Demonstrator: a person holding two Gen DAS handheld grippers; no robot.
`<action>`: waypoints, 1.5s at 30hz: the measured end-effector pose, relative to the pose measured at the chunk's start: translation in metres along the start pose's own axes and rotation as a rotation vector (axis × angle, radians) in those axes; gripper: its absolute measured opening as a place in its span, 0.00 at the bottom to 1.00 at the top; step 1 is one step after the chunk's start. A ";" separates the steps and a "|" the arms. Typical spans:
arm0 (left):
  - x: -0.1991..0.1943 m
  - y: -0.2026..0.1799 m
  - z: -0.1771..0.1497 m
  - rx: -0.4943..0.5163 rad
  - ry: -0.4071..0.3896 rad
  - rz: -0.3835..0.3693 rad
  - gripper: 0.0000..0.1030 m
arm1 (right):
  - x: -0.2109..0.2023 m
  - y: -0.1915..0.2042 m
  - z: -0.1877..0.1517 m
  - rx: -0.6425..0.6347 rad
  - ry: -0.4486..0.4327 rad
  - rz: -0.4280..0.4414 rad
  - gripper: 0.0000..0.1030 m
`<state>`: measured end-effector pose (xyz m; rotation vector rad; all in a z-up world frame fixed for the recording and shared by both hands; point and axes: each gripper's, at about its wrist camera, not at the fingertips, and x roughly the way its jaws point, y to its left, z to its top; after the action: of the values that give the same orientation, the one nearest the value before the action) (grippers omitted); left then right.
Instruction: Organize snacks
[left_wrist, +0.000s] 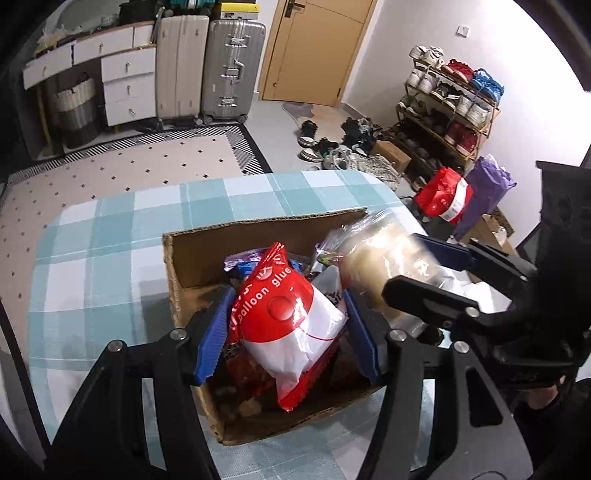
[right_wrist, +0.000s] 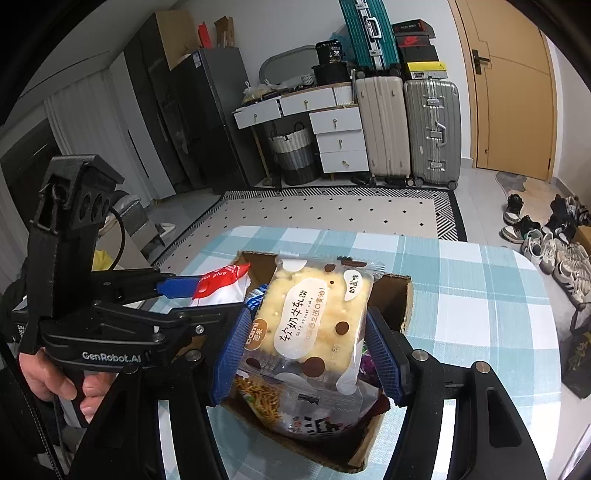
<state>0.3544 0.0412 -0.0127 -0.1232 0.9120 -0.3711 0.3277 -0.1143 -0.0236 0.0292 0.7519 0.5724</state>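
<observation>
Blue-padded jaws of the left gripper (left_wrist: 288, 328) clamp a red-and-white balloon glue packet (left_wrist: 291, 321) at the centre of the frame, while the right gripper (right_wrist: 308, 354) pinches a clear-wrapped nougat biscuit pack (right_wrist: 317, 317) by its sides. Both hang over the open cardboard box (left_wrist: 258, 236), seemingly for sorting. Other snacks fill the box, on a checked tablecloth (right_wrist: 461, 280).

Checked table (left_wrist: 110, 236) (teal-and-white cloth) bears one cardboard box (left_wrist: 258, 229).
</observation>
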 end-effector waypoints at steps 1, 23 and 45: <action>0.001 0.001 0.000 -0.005 0.002 -0.013 0.60 | 0.002 -0.001 0.001 0.001 0.006 0.003 0.62; -0.077 -0.008 -0.022 0.004 -0.149 0.152 0.81 | -0.081 0.006 -0.005 0.009 -0.173 -0.045 0.76; -0.196 -0.046 -0.082 0.012 -0.375 0.293 0.99 | -0.191 0.052 -0.049 -0.078 -0.389 -0.111 0.94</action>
<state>0.1692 0.0740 0.0958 -0.0445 0.5452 -0.0748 0.1589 -0.1745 0.0730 0.0250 0.3504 0.4706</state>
